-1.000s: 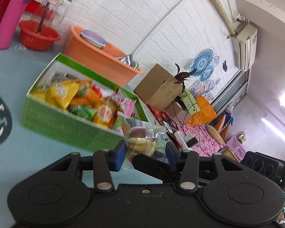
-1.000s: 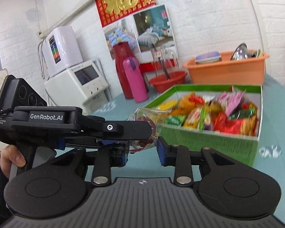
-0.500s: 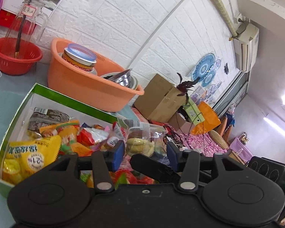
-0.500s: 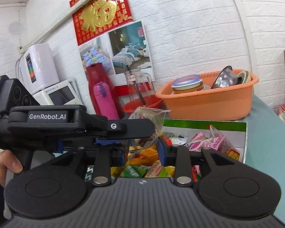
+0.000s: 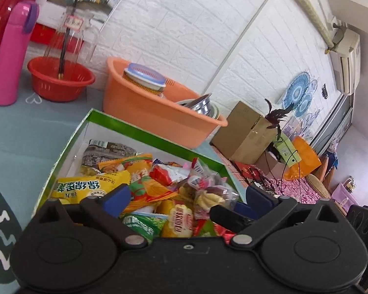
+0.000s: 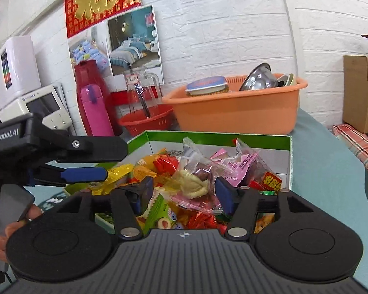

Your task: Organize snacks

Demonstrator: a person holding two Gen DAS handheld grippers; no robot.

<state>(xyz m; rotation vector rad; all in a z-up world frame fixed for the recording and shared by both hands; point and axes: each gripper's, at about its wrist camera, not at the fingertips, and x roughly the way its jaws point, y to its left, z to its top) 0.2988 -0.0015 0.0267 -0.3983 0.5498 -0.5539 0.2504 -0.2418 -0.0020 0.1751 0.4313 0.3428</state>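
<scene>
Jaws wide apart on both grippers, just sprung open w/ the clear cookie bag (image 6: 196,183) lying loose between them, pads not pressing it. Left gripper (image 5: 186,194) and right gripper (image 6: 181,191) both hang over the green box (image 5: 144,132), near end. Bag sits atop the snack pile, inside the box, twd its right side. Yellow pack (image 5: 85,187) near-left in the pile, pink pack (image 6: 243,164) further right. Box on the teal desk (image 5: 19,132); orange tub (image 5: 159,115) just behind it, red basket (image 5: 59,78) & pink flask (image 5: 12,51) far left.
</scene>
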